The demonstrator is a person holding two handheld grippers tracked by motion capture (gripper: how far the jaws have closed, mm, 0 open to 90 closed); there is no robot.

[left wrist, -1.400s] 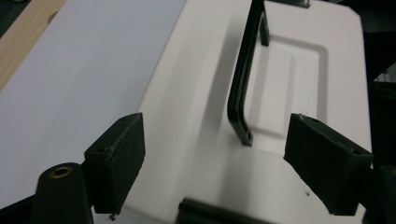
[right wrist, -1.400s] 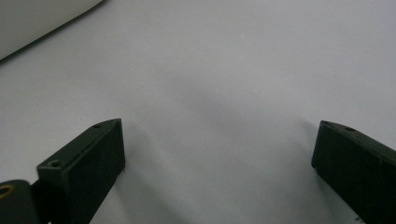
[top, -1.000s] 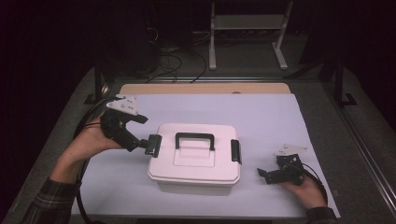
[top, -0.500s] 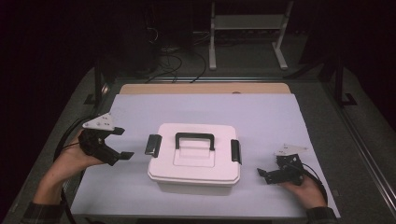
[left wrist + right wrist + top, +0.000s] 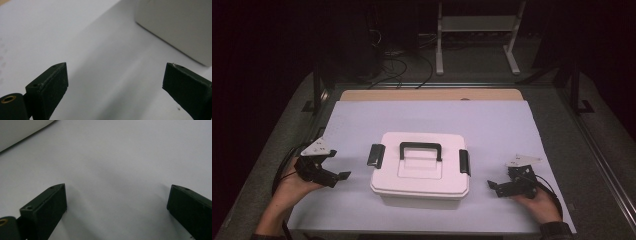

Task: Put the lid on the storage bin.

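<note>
Claws sat open and empty: left claw (image 5: 343, 176) at nine o'clock of the white box (image 5: 420, 170), right claw (image 5: 492, 186) at three. The box sat mid-tabletop (image 5: 362, 120). Its left latch (image 5: 375, 155) looked flipped up, so the right latch (image 5: 464, 162) probably needed opening next.

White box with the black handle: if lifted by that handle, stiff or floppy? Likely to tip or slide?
The box looks like rigid moulded plastic, so probably stiff. It is low and wide with a flat base, so it is unlikely to tip. The handle sits mid-lid, so a lift should hang fairly level. The left latch flares outward, perhaps undone, so the lid might lift alone.
</note>
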